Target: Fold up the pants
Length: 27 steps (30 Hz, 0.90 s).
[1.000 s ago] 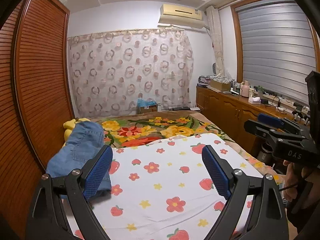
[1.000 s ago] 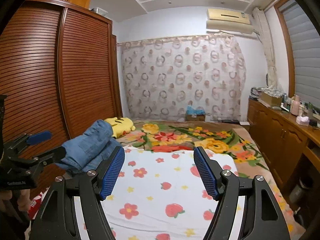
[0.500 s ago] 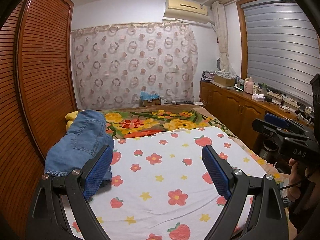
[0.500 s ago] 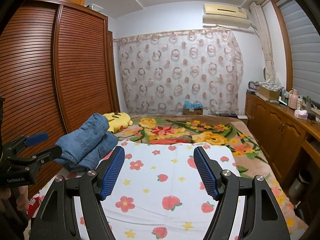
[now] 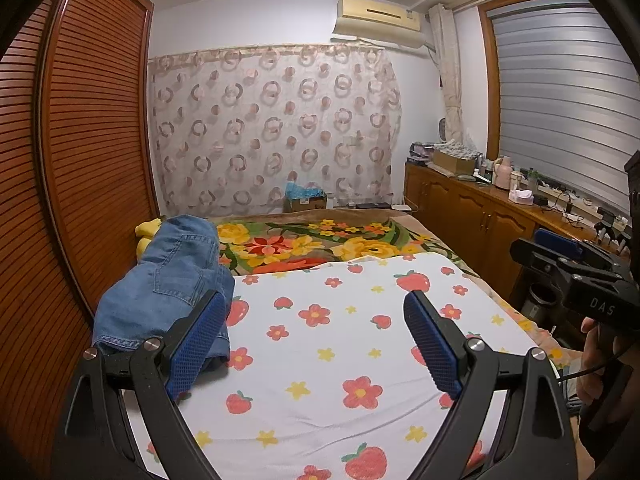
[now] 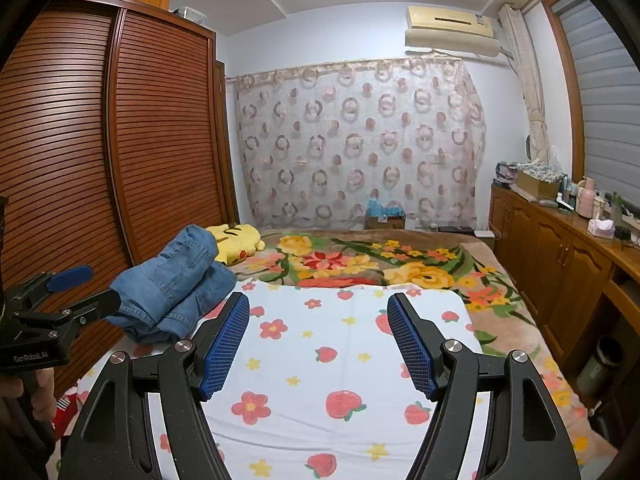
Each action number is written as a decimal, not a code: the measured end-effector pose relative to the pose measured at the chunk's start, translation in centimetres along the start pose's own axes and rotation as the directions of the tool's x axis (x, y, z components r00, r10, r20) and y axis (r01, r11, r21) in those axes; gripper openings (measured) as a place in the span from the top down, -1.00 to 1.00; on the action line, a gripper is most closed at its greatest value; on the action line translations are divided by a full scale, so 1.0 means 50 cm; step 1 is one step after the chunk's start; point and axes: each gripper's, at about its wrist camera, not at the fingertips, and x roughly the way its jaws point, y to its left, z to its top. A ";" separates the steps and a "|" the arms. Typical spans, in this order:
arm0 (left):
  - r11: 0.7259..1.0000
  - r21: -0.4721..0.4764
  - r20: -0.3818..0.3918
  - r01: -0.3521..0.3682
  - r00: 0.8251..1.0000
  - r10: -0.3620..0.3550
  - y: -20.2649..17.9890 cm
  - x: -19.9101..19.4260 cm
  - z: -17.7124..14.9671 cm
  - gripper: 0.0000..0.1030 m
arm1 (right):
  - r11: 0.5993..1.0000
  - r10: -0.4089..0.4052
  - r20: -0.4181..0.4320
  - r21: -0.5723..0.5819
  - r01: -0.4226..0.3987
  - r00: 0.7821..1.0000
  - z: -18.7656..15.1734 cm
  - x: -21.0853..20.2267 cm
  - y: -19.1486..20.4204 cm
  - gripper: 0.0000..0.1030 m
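Observation:
Blue denim pants (image 5: pixel 168 280) lie in a folded pile at the left edge of the bed, also seen in the right wrist view (image 6: pixel 176 280). My left gripper (image 5: pixel 314 316) is open and empty above the white flowered sheet (image 5: pixel 340 344), its left finger just right of the pile. My right gripper (image 6: pixel 318 320) is open and empty over the sheet (image 6: pixel 320 360), to the right of the pants. Each gripper shows at the edge of the other's view: the right one (image 5: pixel 560 256), the left one (image 6: pixel 76 292).
A yellow plush toy (image 6: pixel 236 240) lies behind the pants. A floral blanket (image 5: pixel 320 244) covers the far half of the bed. A slatted wooden wardrobe (image 6: pixel 120 160) runs along the left. A wooden sideboard (image 5: pixel 480 208) with clutter stands on the right.
Both grippers have tilted up and drawn back slightly, so the bed and pants sit lower in both views. The pants have not moved. Both grippers stay open.

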 end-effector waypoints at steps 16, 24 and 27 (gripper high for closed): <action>1.000 -0.006 -0.001 -0.004 1.000 0.004 0.008 -0.001 -0.004 -0.77 | 1.000 -0.002 0.002 0.005 0.002 1.000 -0.012 -0.005 -0.004 -0.43; 1.000 -0.007 0.001 -0.005 1.000 0.005 0.013 -0.002 -0.005 -0.77 | 1.000 0.000 0.003 0.005 0.000 1.000 -0.014 -0.006 -0.005 -0.43; 1.000 -0.008 0.002 -0.005 1.000 0.005 0.017 -0.002 -0.005 -0.77 | 1.000 -0.001 0.003 0.005 0.001 1.000 -0.015 -0.007 -0.004 -0.43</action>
